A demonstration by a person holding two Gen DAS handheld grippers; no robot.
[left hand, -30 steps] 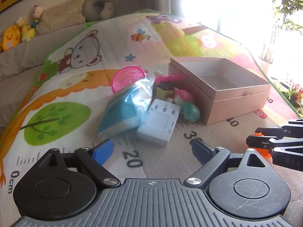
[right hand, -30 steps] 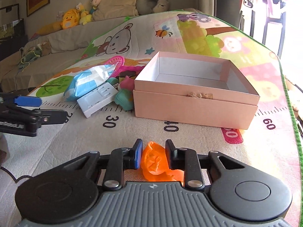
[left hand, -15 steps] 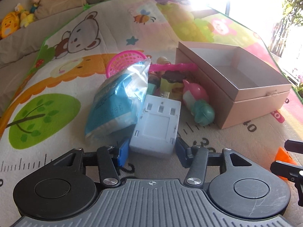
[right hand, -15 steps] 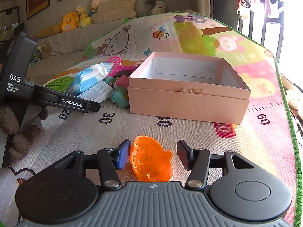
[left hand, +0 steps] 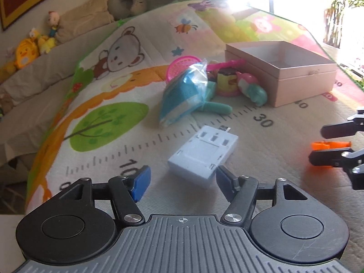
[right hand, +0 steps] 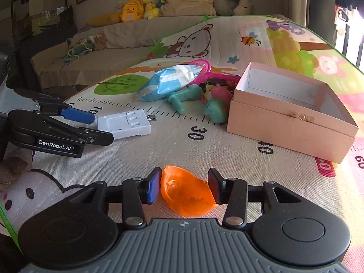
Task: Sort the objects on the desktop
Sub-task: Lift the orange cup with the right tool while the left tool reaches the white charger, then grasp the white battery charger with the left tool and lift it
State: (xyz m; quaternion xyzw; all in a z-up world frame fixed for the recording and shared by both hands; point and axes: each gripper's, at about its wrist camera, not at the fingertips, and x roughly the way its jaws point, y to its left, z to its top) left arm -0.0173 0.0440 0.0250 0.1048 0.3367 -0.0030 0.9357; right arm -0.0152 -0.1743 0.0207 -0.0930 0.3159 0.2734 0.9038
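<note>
A white USB charger block lies flat on the play mat, apart from the toy pile; it also shows in the right wrist view. My left gripper is open just behind it, not holding it. My right gripper is open with an orange plastic mould lying on the mat between its fingers. An open pink box stands on the mat at the right, empty as far as I see. The right gripper shows in the left wrist view.
A pile beside the box holds a blue-white plastic bag, a teal toy, a pink basket, a toy cake and a pink-teal figure. Plush toys sit on the sofa behind.
The white charger has come out of the pile toward the mat's near left; my left gripper has opened wide and let it go. My right gripper stays open around the orange mould.
</note>
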